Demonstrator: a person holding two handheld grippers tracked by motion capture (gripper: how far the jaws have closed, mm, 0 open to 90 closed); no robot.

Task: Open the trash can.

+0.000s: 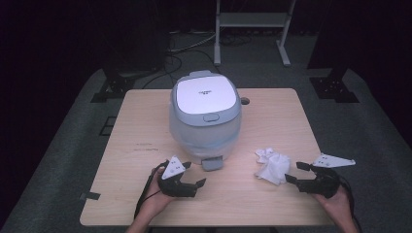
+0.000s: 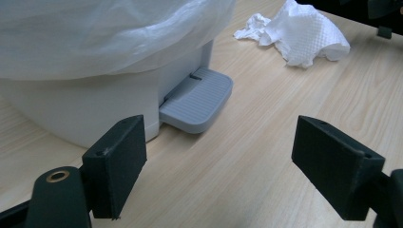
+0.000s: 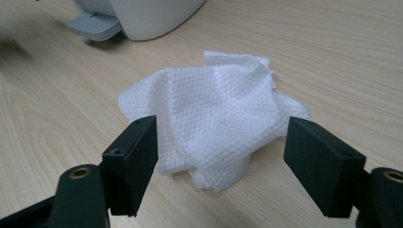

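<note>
A white pedal bin is standing upright near the centre of the desk, towards the far edge, lid closed, with a clear liner showing below the lid. Its grey pedal is pointing towards the near edge. A crumpled white paper towel is lying right of the bin, its long axis running roughly from far-left to near-right. The left gripper is sitting near the pedal, jaws wide and empty. The right gripper is sitting just beside the towel, jaws wide apart, empty.
</note>
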